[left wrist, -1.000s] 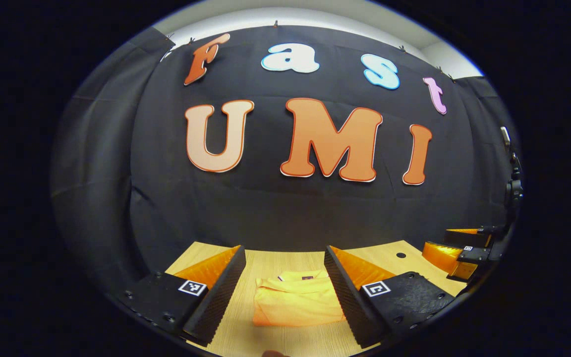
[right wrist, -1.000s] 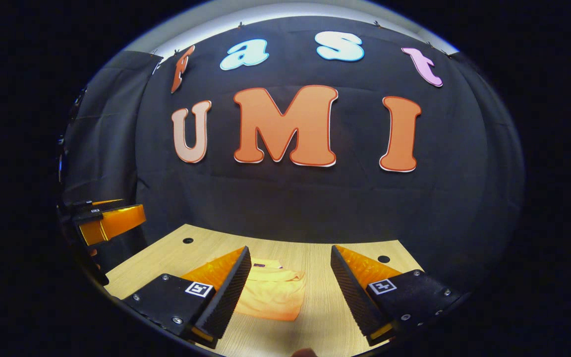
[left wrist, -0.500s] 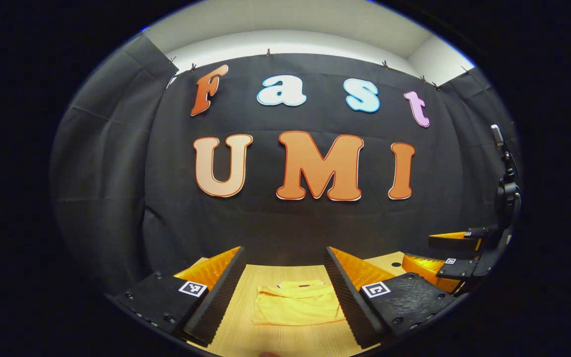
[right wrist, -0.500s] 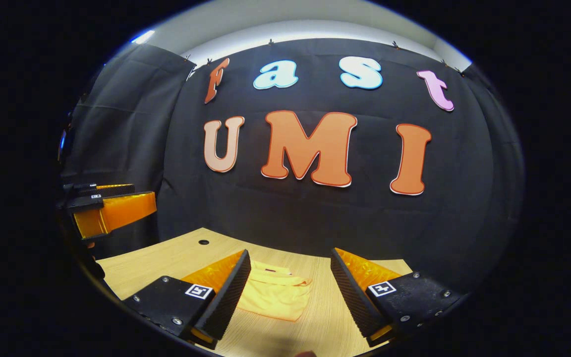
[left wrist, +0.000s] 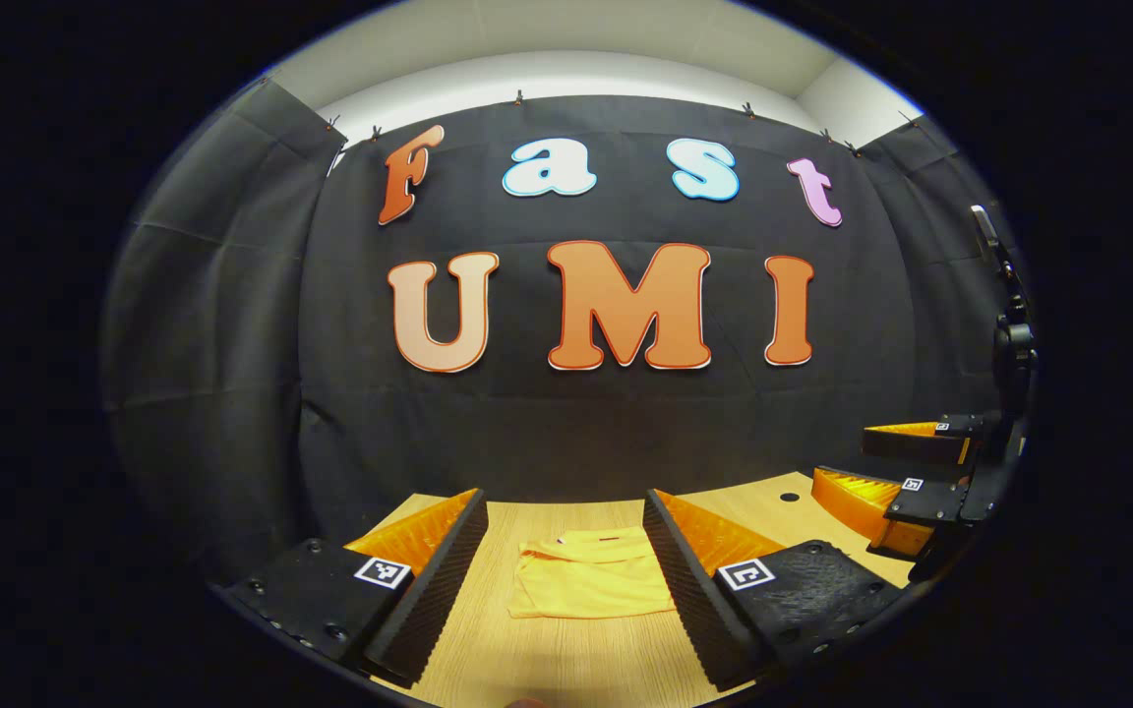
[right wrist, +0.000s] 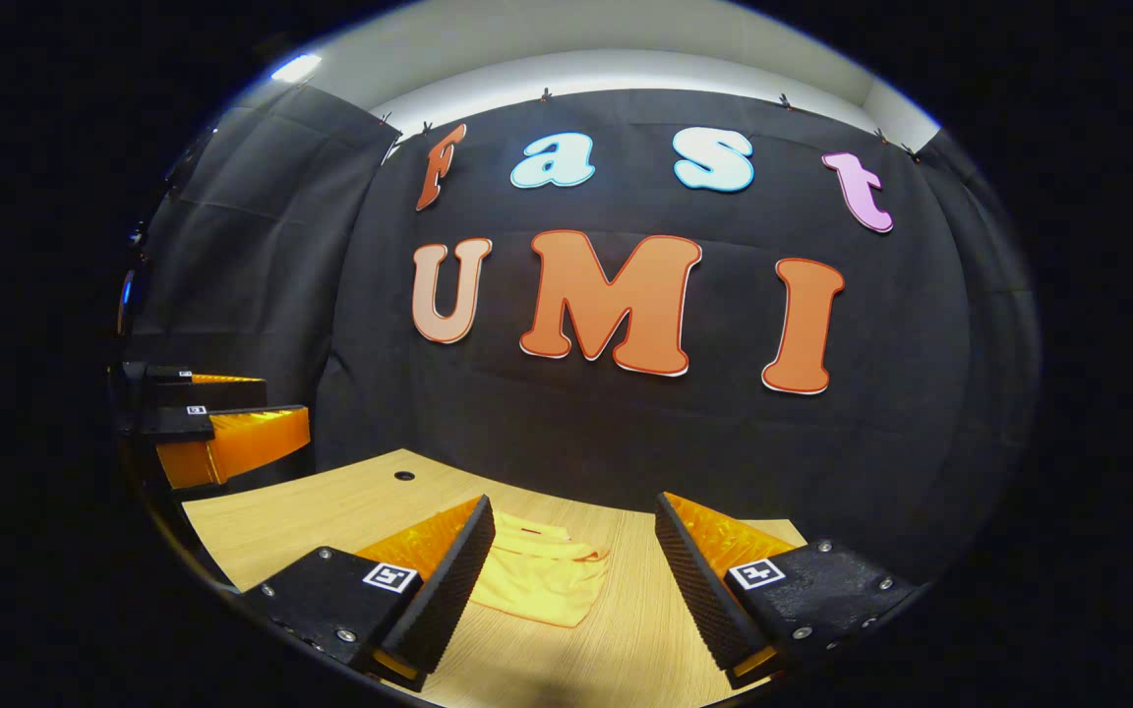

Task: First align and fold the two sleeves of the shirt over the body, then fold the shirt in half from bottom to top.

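With shirt (left wrist: 591, 587) folded, both claws gape, empty

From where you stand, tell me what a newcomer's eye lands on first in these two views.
The yellow shirt stands out first: a compact folded bundle, collar end toward the wall, lying on the pale wooden table. Next come the two tools, both open and apart from the cloth: the left tool frames the shirt between its fingers, while the right tool has the shirt beside its left finger.
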The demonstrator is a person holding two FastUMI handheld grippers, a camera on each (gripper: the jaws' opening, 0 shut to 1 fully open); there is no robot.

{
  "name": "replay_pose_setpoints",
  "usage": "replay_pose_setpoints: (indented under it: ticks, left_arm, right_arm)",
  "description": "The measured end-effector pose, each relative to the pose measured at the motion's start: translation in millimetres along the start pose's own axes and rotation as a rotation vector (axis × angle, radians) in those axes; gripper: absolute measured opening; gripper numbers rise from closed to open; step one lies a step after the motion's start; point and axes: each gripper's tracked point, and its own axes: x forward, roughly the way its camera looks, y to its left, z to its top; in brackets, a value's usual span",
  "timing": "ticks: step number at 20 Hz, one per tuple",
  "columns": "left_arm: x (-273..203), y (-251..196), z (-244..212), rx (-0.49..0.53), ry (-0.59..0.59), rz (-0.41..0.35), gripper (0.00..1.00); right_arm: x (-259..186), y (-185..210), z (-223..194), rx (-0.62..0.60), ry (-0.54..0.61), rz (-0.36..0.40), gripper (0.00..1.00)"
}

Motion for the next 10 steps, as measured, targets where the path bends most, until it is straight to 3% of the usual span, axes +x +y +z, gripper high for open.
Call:
replay_pose_setpoints:
  ticks: [4, 10]
  left_arm:
    - [-6, 7, -3, 0.044, -0.013, 0.030, 0.95]
    - [-12, 5, -7, 0.055, -0.005, -0.009, 0.97]
  right_arm:
    - [-9, 4, 2, 0.037, -0.008, 0.018, 0.99]
    - [-14, 9, 12, 0.052, -0.028, 0.007, 0.98]
